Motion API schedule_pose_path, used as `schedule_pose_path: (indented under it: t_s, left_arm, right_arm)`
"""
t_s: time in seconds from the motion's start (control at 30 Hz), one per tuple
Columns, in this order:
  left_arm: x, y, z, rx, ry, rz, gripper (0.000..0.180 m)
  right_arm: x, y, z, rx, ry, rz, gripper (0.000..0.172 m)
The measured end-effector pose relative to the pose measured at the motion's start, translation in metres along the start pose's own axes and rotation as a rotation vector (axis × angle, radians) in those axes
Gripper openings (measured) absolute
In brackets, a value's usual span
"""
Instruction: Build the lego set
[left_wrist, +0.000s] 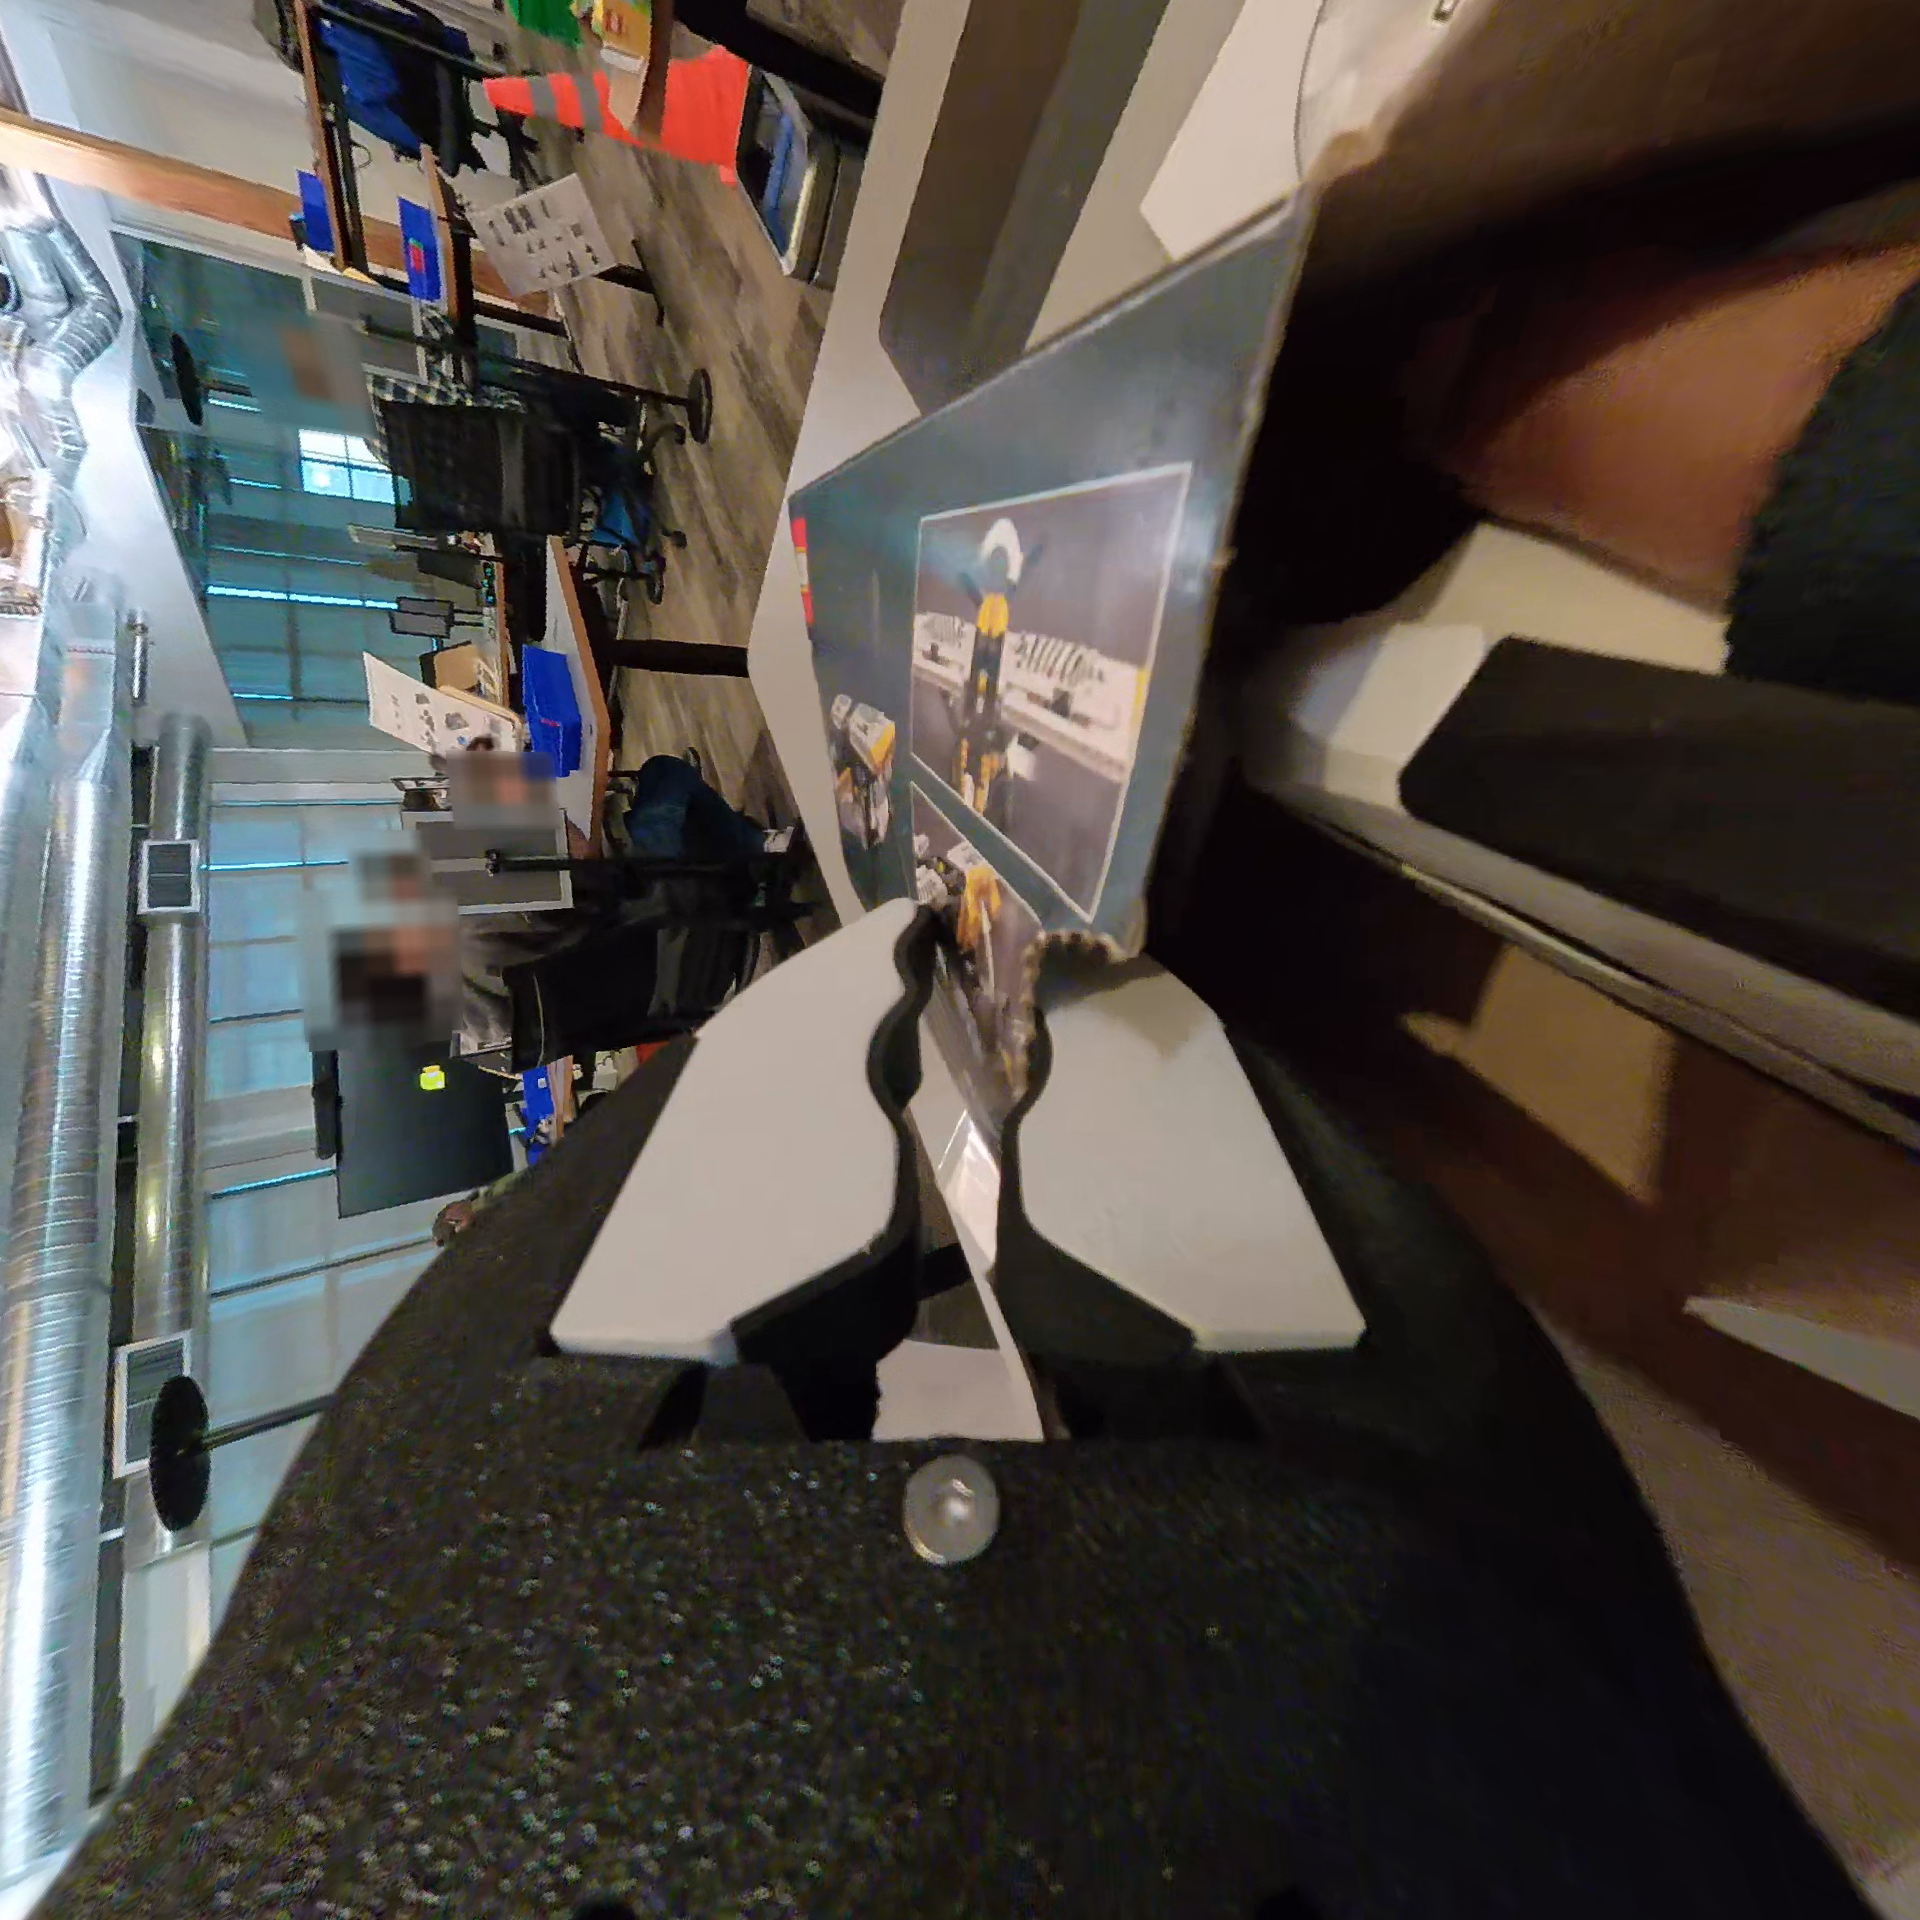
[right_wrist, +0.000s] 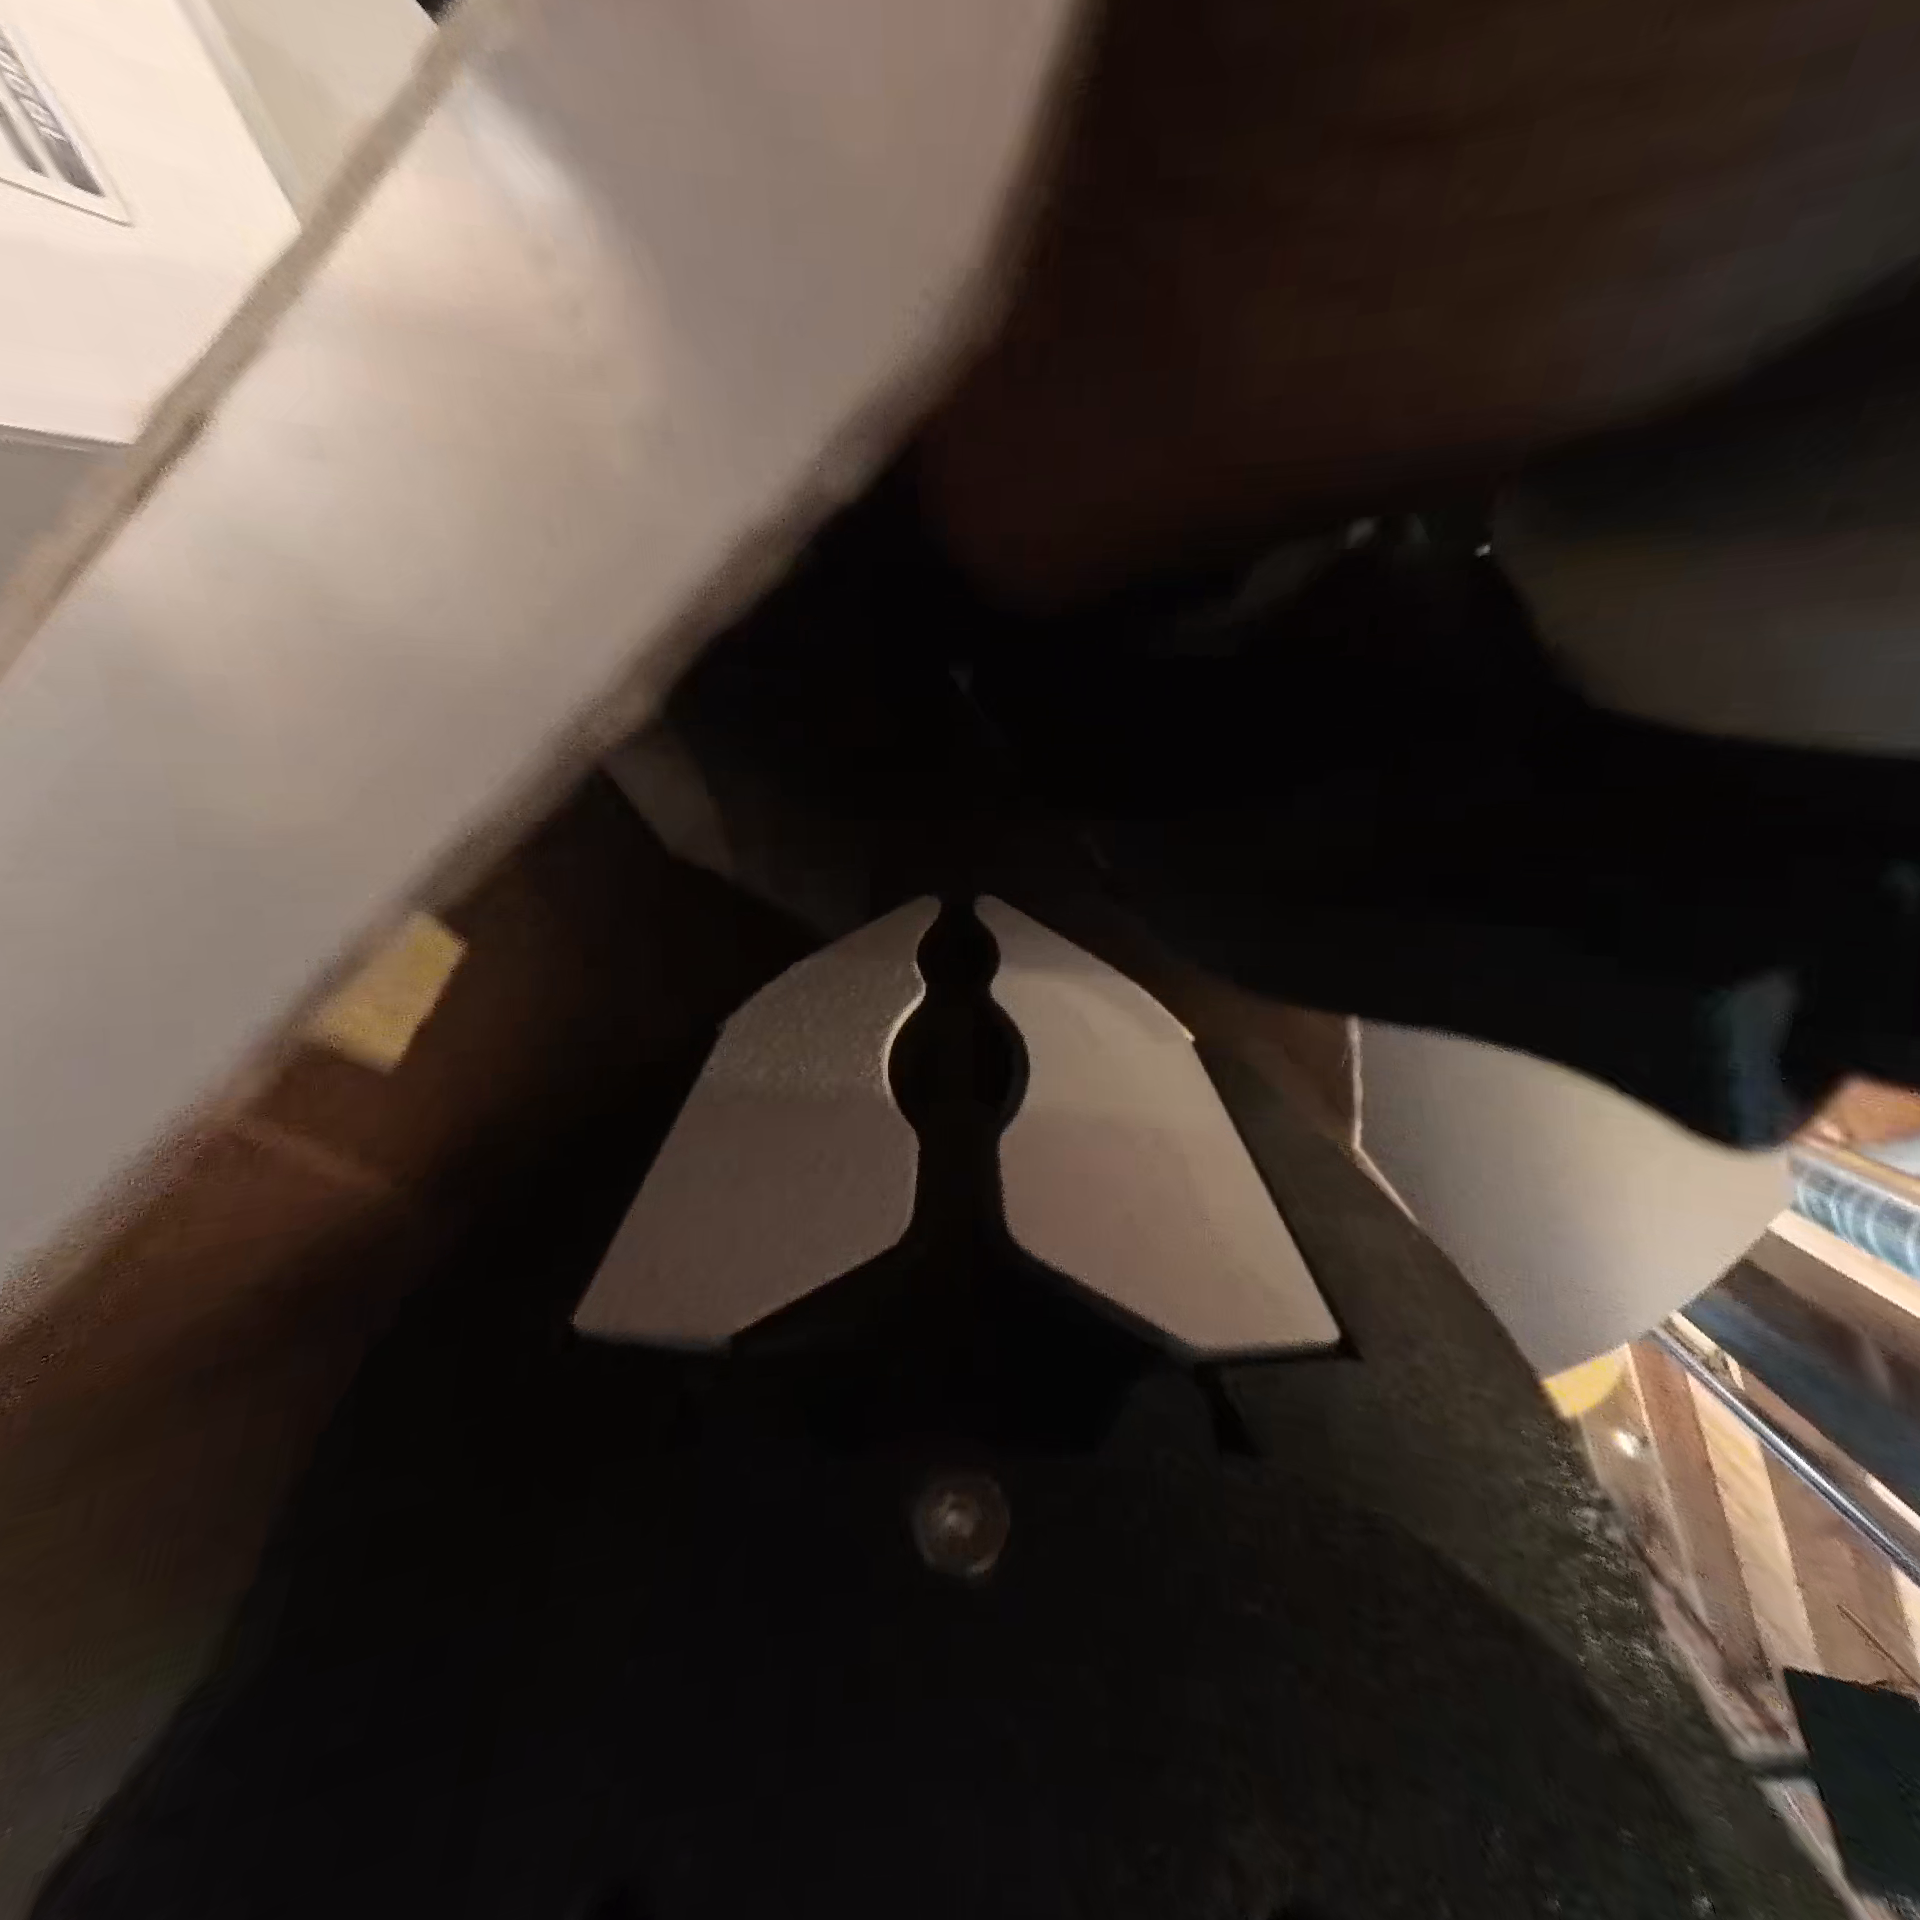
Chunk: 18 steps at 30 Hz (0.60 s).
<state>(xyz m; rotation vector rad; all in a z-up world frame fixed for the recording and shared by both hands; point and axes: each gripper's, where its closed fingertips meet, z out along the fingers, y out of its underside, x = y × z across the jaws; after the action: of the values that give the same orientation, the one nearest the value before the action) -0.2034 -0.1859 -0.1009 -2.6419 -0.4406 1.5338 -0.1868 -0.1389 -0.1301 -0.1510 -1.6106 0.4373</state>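
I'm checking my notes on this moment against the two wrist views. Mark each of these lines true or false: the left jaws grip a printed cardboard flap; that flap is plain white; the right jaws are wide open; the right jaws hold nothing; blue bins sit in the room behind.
1. The left gripper jaws grip a printed cardboard flap. True.
2. That flap is plain white. False: it is dark blue-grey with photo panels.
3. The right gripper jaws are wide open. False: its tips nearly meet.
4. The right jaws hold nothing. True.
5. Blue bins sit in the room behind. True.
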Motion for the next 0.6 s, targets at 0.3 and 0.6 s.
schedule_pose_path:
  t_s: [0.3, 0.6]
  left_arm:
    - [0.017, -0.003, 0.001, 0.01, 0.05, 0.068, 0.014]
    - [-0.044, -0.03, -0.071, 0.195, -0.333, 0.07, 0.01]
  right_arm:
    - [-0.026, 0.007, 0.001, 0.019, -0.077, -0.061, 0.001]
    - [0.029, -0.025, -0.016, 0.109, 0.086, -0.042, 0.0]
